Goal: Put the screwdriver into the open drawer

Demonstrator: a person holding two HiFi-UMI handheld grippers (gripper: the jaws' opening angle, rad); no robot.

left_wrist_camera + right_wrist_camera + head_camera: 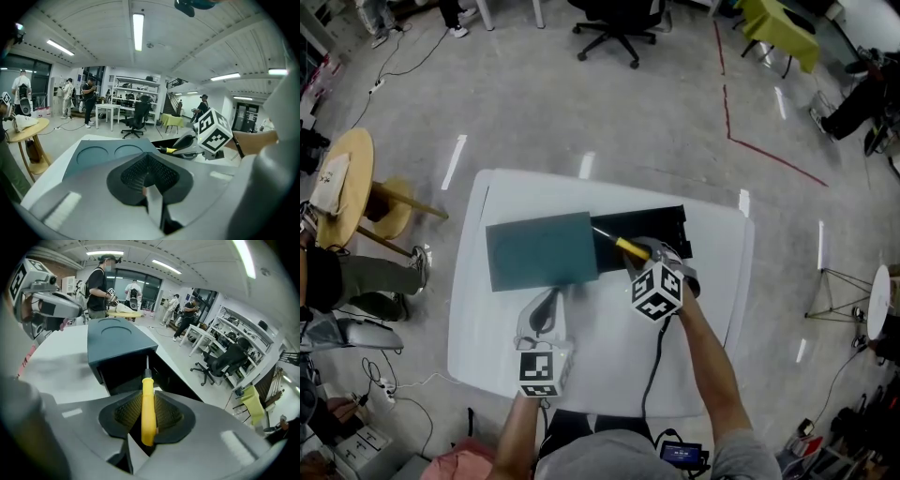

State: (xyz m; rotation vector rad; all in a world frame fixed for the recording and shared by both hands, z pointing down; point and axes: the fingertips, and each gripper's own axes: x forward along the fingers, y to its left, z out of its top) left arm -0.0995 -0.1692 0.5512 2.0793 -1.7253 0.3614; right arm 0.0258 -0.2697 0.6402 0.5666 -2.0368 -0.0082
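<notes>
Between right gripper [147,401] jaws, gripped screwdriver [148,420]

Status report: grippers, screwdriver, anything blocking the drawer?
Left gripper shut, empty. Right gripper shut on screwdriver, tip over open drawer. Path looks clear.

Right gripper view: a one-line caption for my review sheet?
Right tool grips a yellow-handled screwdriver, tip toward the open black drawer of the teal cabinet.
</notes>
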